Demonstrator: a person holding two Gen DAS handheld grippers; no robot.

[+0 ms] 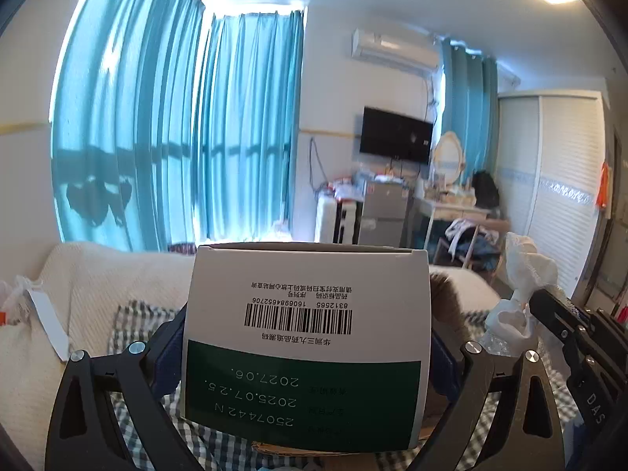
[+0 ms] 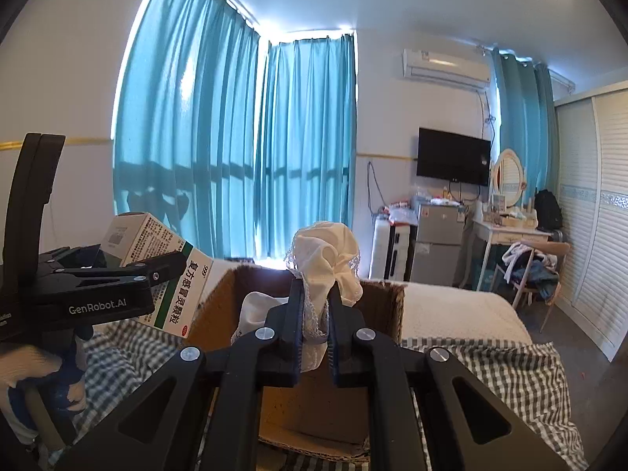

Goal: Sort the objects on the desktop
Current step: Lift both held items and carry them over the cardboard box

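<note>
A cream knitted blanket (image 1: 98,274) covers the bed at far left, with a grey-and-white checked cloth (image 2: 502,369) spread over it nearer the cameras. Teal curtains (image 2: 188,125) hang across the corner windows behind. The left gripper (image 1: 306,353) has its jaws clamped on the two sides of a white-and-green medicine box (image 1: 306,337), held up above the checked cloth with its barcode face toward the left wrist camera. Just right of it, the right gripper (image 2: 315,337) has its jaws nearly together, pinching a white lace-trimmed cloth (image 2: 329,263) that bunches above the fingers over an open cardboard box (image 2: 314,412) standing on the checked cloth. Farther right, against the back wall, hang an air conditioner (image 2: 445,66) and a black television (image 2: 453,157), above a small silver fridge (image 2: 437,243). Next come a white dressing table (image 2: 506,235) with an oval mirror, a wooden chair (image 2: 537,274) heaped with clothes, and a white louvred wardrobe (image 2: 604,235).
</note>
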